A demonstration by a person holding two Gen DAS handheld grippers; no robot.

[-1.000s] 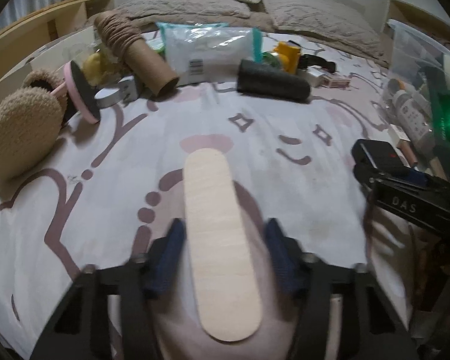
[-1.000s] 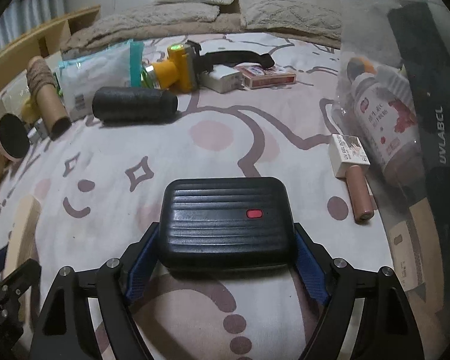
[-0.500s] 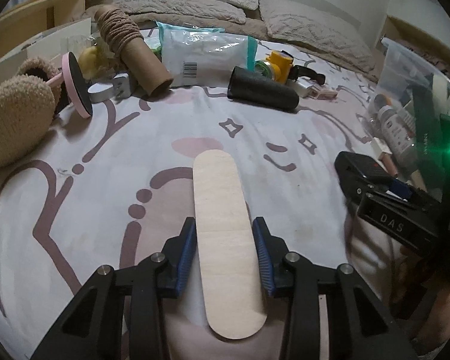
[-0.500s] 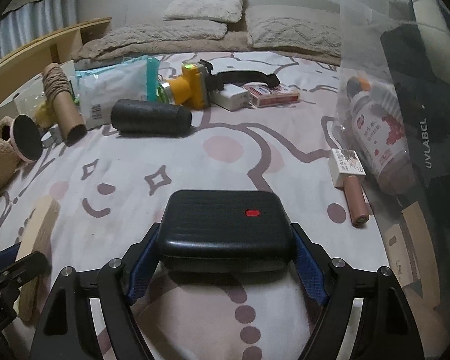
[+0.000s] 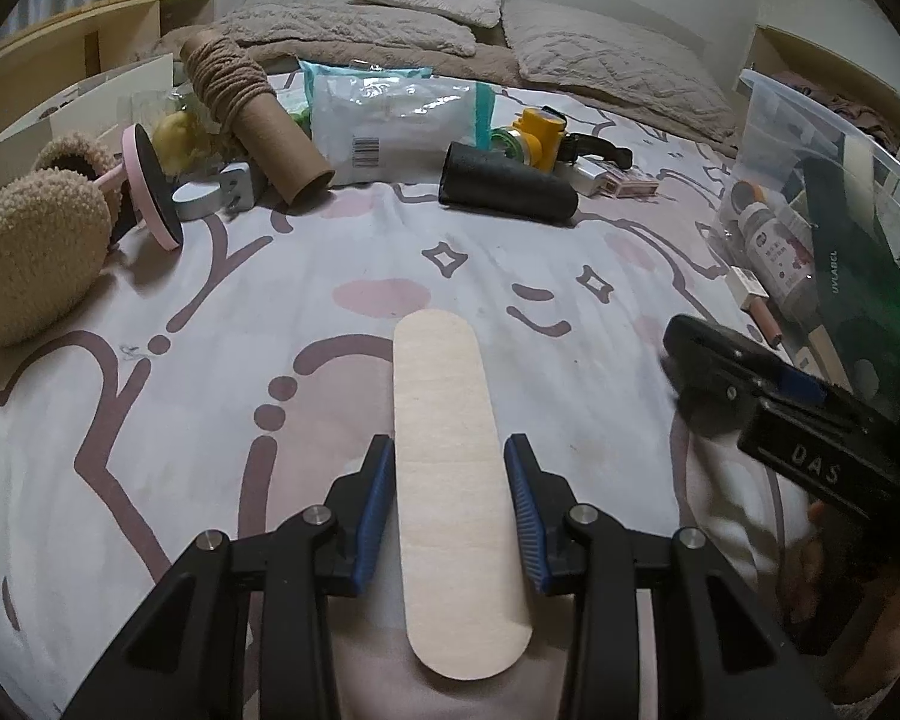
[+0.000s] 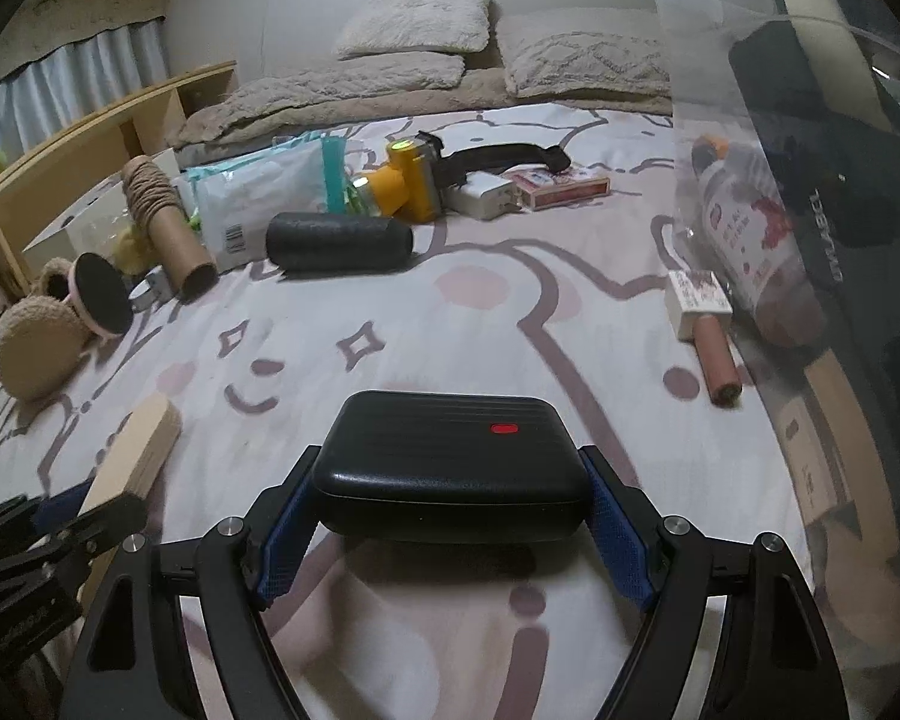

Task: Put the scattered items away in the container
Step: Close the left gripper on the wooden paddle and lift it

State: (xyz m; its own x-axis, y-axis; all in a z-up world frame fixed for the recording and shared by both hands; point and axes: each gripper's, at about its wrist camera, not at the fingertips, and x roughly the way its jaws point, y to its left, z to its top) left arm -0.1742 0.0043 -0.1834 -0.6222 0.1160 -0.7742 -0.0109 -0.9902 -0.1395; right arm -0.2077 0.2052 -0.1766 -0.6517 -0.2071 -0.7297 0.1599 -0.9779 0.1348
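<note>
The work surface is a bed (image 5: 210, 324) covered by a white sheet printed with mauve outlines, dots and star shapes. At its far end lie a folded beige blanket (image 6: 342, 90) and pillows (image 6: 417, 21). A wooden shelf unit (image 6: 108, 120) runs along the left side, with a pale curtain (image 6: 60, 90) behind it.

The left tool (image 5: 450, 510) is closed on a flat wooden board (image 5: 450, 474) with rounded ends; both blue pads press its long edges, and the board projects forward, level above the sheet. The right tool (image 6: 444, 516) grips a black ribbed case (image 6: 450, 462) with a small red mark, its pads on the two short sides, the case held level above the sheet.

The left wrist view shows the right tool (image 5: 774, 420) low at the right, just beside the clear plastic container (image 5: 822, 138). The right wrist view shows the left tool (image 6: 42, 534) and board (image 6: 132, 450) edge-on at lower left, and the container's wall (image 6: 720, 60) close at right, with a bottle (image 6: 744, 246) and a dark box inside.

Farther back on the sheet lie a black foam roll (image 5: 507, 192), a white plastic packet (image 5: 390, 120), a cardboard tube wound with twine (image 5: 252, 114), a yellow device (image 6: 405, 183), a pink-rimmed disc (image 5: 150, 186) and fuzzy slippers (image 5: 30, 264). A small boxed tube (image 6: 702, 324) lies near the container's base.
</note>
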